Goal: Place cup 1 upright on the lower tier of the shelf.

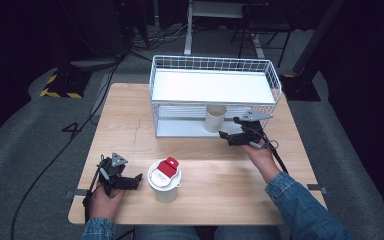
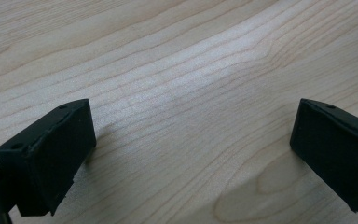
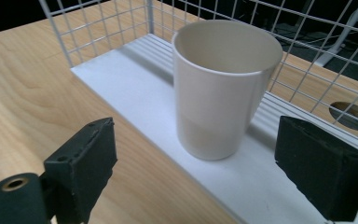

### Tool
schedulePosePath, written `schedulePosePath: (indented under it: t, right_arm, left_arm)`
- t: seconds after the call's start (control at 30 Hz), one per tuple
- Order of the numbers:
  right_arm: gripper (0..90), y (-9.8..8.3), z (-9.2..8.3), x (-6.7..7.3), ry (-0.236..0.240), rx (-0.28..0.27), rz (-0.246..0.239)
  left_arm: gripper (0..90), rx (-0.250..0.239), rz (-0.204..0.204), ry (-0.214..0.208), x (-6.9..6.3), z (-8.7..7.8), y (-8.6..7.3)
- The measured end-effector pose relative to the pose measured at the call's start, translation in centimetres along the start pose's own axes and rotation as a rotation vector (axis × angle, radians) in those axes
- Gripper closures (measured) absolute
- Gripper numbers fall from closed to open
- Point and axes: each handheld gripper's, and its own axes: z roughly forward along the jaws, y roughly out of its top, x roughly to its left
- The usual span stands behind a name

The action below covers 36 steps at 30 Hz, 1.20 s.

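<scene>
An open white paper cup (image 1: 215, 118) (image 3: 221, 93) stands upright on the lower shelf (image 3: 135, 88) of a white wire rack (image 1: 212, 85), near the shelf's front edge. My right gripper (image 1: 225, 136) (image 3: 209, 172) hovers just in front of the cup, pointing at it; its jaws stand open and apart from the cup, holding nothing. A second white cup (image 1: 165, 179), lidded and with a red piece on top, stands near the table's front edge. To its left my left gripper (image 1: 135, 180) (image 2: 191, 149) rests open over bare wood.
The rack's upper shelf (image 1: 212, 86) is a flat white tray with wire walls, at the back of the wooden table (image 1: 130, 130). A round hole (image 3: 352, 112) in the tabletop shows behind the rack's mesh. Cables trail off the table's left side.
</scene>
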Motion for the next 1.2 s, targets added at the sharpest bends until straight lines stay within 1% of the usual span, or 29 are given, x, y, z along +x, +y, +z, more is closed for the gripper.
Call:
schedulePosePath:
  t: [0.13,0.2,0.23,0.27,0.3,0.33,0.37,0.43,0.47,0.53,0.57,0.67,0.8,0.9,1.1,1.13,1.17,1.2]
  right_arm:
    - [13.1,-0.1,-1.6,0.4,0.016,-0.007,-0.011]
    - [13.0,-0.2,-2.8,0.8,0.026,-0.006,-0.024]
    - [13.0,-0.2,-2.8,0.8,0.026,-0.006,-0.024]
    - [13.1,-0.4,-3.5,1.0,0.03,-0.003,-0.032]
    - [13.1,-0.4,-3.5,1.0,0.03,-0.003,-0.032]
    - [13.1,-0.5,-4.3,1.2,0.034,-0.002,-0.035]
    - [13.1,-0.7,-4.6,1.3,0.037,0.001,-0.035]
    - [13.1,-0.9,-5.3,1.4,0.045,0.004,-0.039]
    - [13.1,-0.9,-5.3,1.4,0.045,0.004,-0.039]
    - [13.1,-1.4,-6.1,1.7,0.049,0.008,-0.043]
    - [13.1,-1.4,-6.1,1.7,0.049,0.008,-0.043]
    - [13.1,-1.8,-6.9,1.9,0.051,0.015,-0.042]
    - [13.6,-2.5,-8.3,2.1,0.054,0.015,-0.05]
    - [14.0,-2.9,-8.7,2.1,0.056,0.026,-0.048]
    - [14.1,-4.2,-10.0,2.1,0.066,0.04,-0.032]
    - [14.2,-4.7,-10.4,2.1,0.067,0.037,-0.022]
    - [14.2,-4.7,-10.4,2.1,0.067,0.037,-0.022]
    - [14.2,-5.3,-10.9,2.0,0.066,0.038,-0.01]
  left_arm:
    - [0.6,-0.001,-0.002,0.002,0.0,0.0,0.0]
    - [0.6,-0.002,-0.003,0.002,0.0,0.0,0.0]
    - [0.6,-0.002,-0.003,0.002,0.0,0.0,0.0]
    - [0.6,-0.001,-0.002,0.002,0.0,0.0,0.0]
    - [0.6,-0.001,-0.002,0.002,0.0,0.0,0.0]
    - [0.6,-0.001,-0.002,0.002,0.0,0.0,0.0]
    - [0.6,-0.001,-0.002,0.002,0.0,0.0,0.0]
    - [0.6,-0.001,-0.002,0.002,0.0,0.0,0.0]
    - [0.6,-0.001,-0.002,0.002,0.0,0.0,0.0]
    - [0.6,-0.001,-0.003,0.002,0.0,0.0,0.0]
    - [0.6,-0.001,-0.002,0.002,0.0,0.0,0.0]
    - [0.6,0.0,-0.002,0.003,0.0,0.0,0.0]
    - [0.6,0.002,-0.001,-0.004,0.0,0.0,0.0]
    - [0.6,0.001,-0.001,-0.002,0.0,0.0,0.0]
    - [0.6,0.002,-0.001,-0.004,0.0,0.0,0.0]
    - [0.6,0.002,-0.001,-0.004,0.0,0.0,0.0]
    - [0.6,0.002,-0.001,-0.004,0.0,0.0,0.0]
    - [0.6,0.002,-0.001,-0.004,0.0,0.0,0.0]
